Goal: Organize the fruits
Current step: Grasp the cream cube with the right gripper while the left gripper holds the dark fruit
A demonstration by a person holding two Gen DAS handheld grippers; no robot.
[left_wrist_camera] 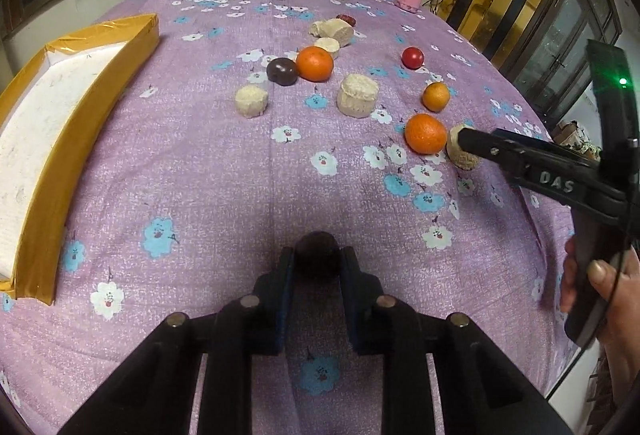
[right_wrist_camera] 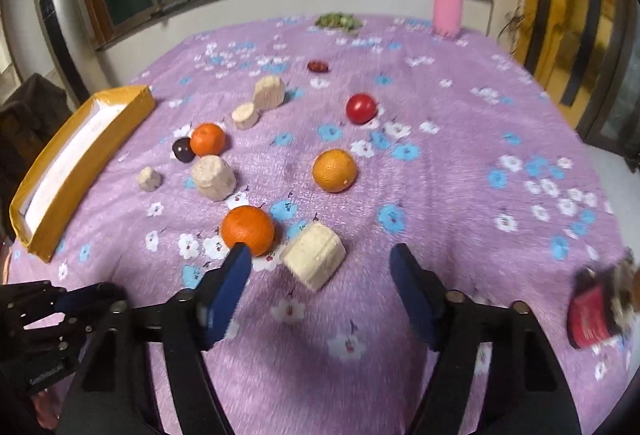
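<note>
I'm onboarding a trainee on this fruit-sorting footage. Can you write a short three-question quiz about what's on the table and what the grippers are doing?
1. True or false: the left gripper is shut on a dark fruit.
2. Which lies between the right gripper's open jaws? A) red fruit B) pale cake C) pink bottle
3. Fill in: the gold-edged tray holds ____ fruit.

Key
1. True
2. B; the pads do not press on it.
3. No
</note>
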